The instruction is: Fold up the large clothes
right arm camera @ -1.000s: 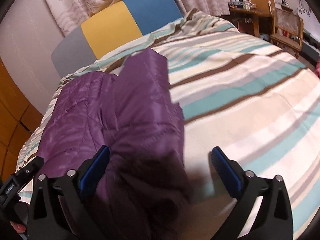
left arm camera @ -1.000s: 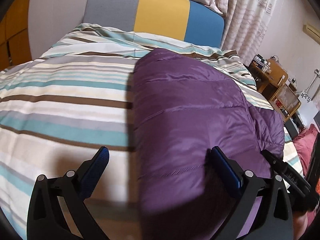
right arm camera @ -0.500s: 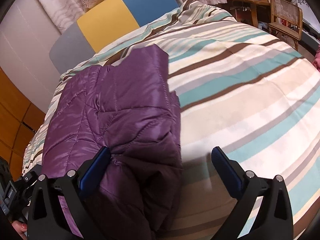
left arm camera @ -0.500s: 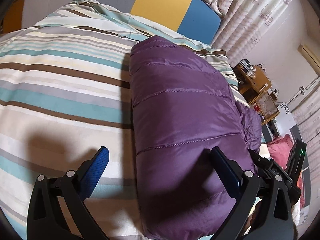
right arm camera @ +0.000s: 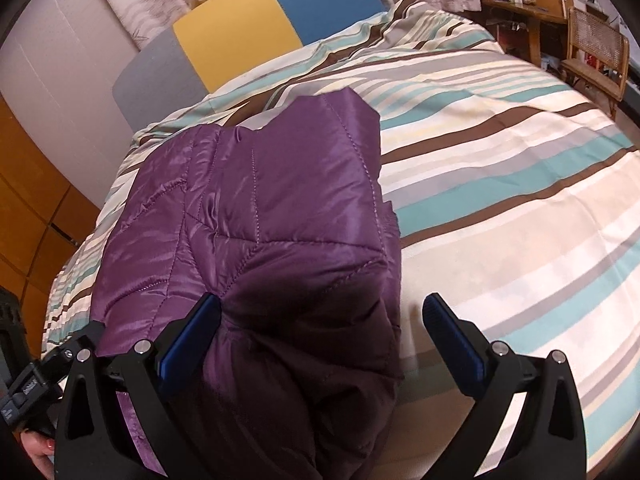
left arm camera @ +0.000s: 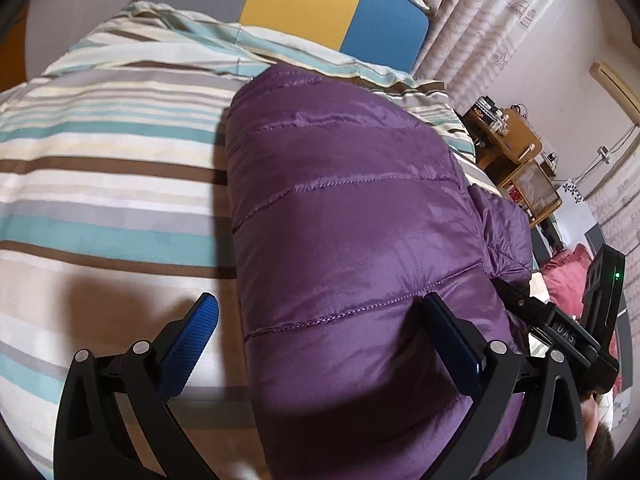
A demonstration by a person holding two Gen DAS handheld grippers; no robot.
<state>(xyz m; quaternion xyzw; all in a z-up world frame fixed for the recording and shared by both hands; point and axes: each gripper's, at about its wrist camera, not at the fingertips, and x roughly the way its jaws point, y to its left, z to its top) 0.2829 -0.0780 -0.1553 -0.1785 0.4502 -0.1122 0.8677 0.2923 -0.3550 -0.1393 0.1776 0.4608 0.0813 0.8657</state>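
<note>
A purple quilted down jacket (left arm camera: 352, 220) lies folded into a long block on the striped bedspread (left arm camera: 108, 184). My left gripper (left arm camera: 320, 324) is open above its near left edge, one blue pad over the bedspread, the other over the jacket. In the right wrist view the jacket (right arm camera: 260, 232) fills the left half, its near end bunched in shadow. My right gripper (right arm camera: 320, 328) is open over that near right edge, holding nothing. The right gripper's body (left arm camera: 560, 328) shows at the left wrist view's right side.
A headboard (right arm camera: 240, 48) in grey, yellow and blue stands at the bed's far end, with curtains (left arm camera: 472, 32) behind. A wooden desk and chair (right arm camera: 560, 28) stand beside the bed. Orange wardrobe panels (right arm camera: 28, 208) line the other side. Bare striped bedspread (right arm camera: 500, 200) spreads right of the jacket.
Both grippers have drawn back and risen slightly from the jacket, staying open. The jacket lies in the same folded shape throughout.
</note>
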